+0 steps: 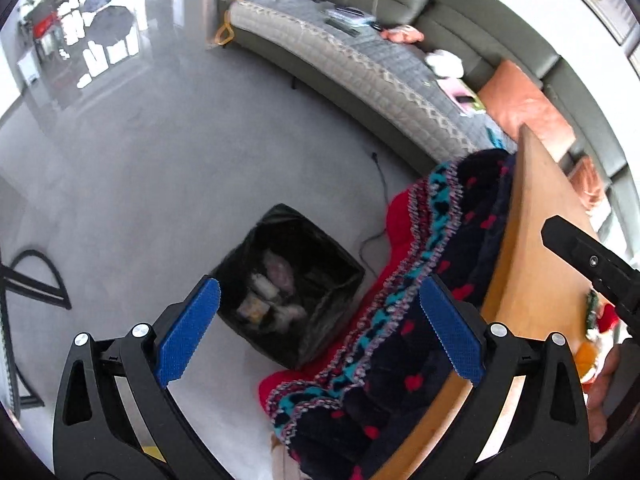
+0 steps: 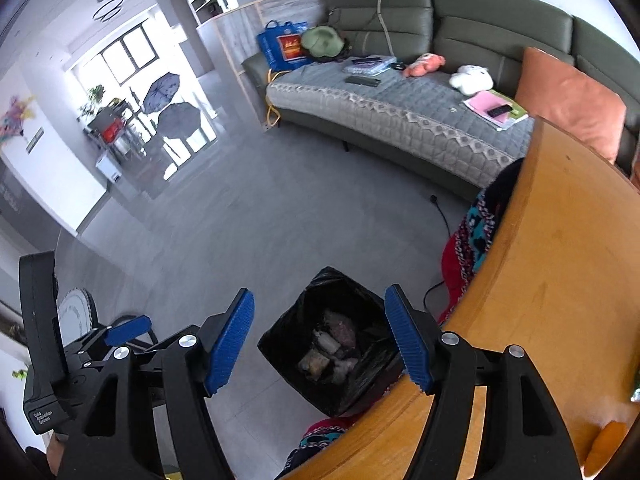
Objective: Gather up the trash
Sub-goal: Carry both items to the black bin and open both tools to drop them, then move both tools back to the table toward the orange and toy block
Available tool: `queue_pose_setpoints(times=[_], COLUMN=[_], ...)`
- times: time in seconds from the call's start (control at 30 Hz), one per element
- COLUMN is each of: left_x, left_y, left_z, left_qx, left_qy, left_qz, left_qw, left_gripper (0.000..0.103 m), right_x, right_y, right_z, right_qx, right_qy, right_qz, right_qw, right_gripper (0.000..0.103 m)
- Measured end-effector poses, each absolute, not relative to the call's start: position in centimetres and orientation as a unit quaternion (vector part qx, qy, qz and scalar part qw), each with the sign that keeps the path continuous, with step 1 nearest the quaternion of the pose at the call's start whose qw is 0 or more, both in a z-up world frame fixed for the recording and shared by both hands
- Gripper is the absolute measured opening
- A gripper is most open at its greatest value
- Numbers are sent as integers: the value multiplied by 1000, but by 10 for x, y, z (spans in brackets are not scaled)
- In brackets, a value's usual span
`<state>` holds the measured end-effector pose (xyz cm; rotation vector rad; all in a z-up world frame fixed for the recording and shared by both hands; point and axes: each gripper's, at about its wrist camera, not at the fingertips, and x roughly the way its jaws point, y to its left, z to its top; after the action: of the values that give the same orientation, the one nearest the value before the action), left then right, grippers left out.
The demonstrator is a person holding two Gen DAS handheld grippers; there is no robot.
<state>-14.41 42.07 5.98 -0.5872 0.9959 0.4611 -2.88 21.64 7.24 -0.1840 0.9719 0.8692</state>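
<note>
Bin, part-filled, beside table; left gripper and right gripper above it, both spread, empty: next trash wants release squarely over bin.

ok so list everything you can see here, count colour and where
trash bin: one, black liner, on floor beside table, wrappers inside
table: one, wooden, right side
blanket: one, red, navy and teal, hanging off table edge
sofa: one, grey-green, far side
cushion: one, orange, on sofa
plush toys: two, pink and white, on sofa
bag: one, blue, sofa end
umbrellas: two, dark, open by window
left gripper: open, empty
right gripper: open, empty, above bin
</note>
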Motion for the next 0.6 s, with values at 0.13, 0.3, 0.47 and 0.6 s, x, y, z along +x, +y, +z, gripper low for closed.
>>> queue_pose_setpoints(times=[0.13,0.3,0.47,0.6], left_x=[-132,-112,-82,-52], left_y=[405,368,318,267], left_z=[62,76,90,95], left_qx=[-282,-274,-246,-188], left_qy=[473,459,453,471], left_qz=[184,162,136,108], left_qw=[814,829,846,855], left_gripper=[97,97,97,97], right_x=[-25,-18,-7,4], right_y=[190,141,76,22], right_z=[81,95,103,103], right_qx=[-71,-48,-26,-3], right_qy=[446,434,426,427], right_qz=[393,367,320,278], right_qw=[801,821,846,861], right_gripper=[69,69,71,71])
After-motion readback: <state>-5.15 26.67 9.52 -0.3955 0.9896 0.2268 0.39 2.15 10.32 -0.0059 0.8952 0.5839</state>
